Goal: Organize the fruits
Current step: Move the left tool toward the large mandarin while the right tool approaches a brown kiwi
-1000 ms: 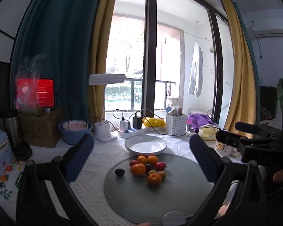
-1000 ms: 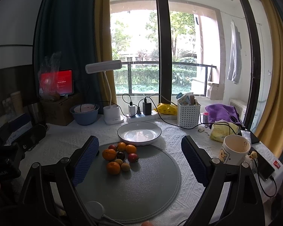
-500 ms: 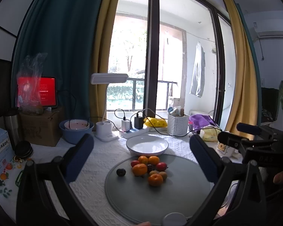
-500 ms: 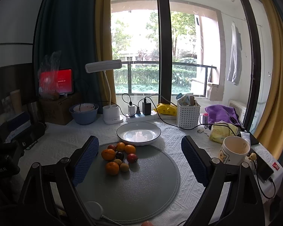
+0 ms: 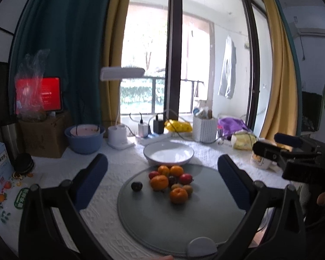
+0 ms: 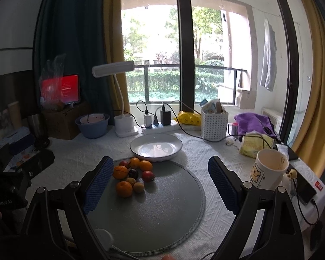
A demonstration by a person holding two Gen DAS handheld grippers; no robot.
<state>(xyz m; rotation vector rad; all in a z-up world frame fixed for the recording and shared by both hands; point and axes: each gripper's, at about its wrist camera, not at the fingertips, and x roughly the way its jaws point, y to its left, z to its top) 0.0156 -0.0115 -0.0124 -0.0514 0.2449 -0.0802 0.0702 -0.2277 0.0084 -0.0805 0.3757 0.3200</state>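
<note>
- Left gripper [image 5: 162,174]: jaws spread wide, nothing held or touched; blue pads [image 5: 91,179] are seen raised above the table, framing the fruit pile.
- Right gripper [image 6: 160,182]: jaws likewise wide apart, nothing clamped; its left pad [image 6: 98,182] is seen just beside the pile without clear contact.
- Right gripper is also seen at the right edge of the left view [image 5: 292,162], well apart from the fruit.
- Fruits [image 5: 171,181] are clustered on the far left part of a round grey mat [image 5: 184,221], near the mat's far edge.
- Pile is made up of four oranges, two red fruits, a dark plum in the middle and two small brownish fruits; pieces are touching or nearly so.
- One dark plum [image 5: 136,186] is set apart, left of the pile, on the mat; in the right view it is hidden behind the pad.
- White plate [image 5: 168,152] is seen just beyond the mat, empty, its near rim close to the pile.
- Mug [image 6: 269,171] stands right of the mat, upright.
- White cloth [image 6: 205,151] covers the table under everything.
</note>
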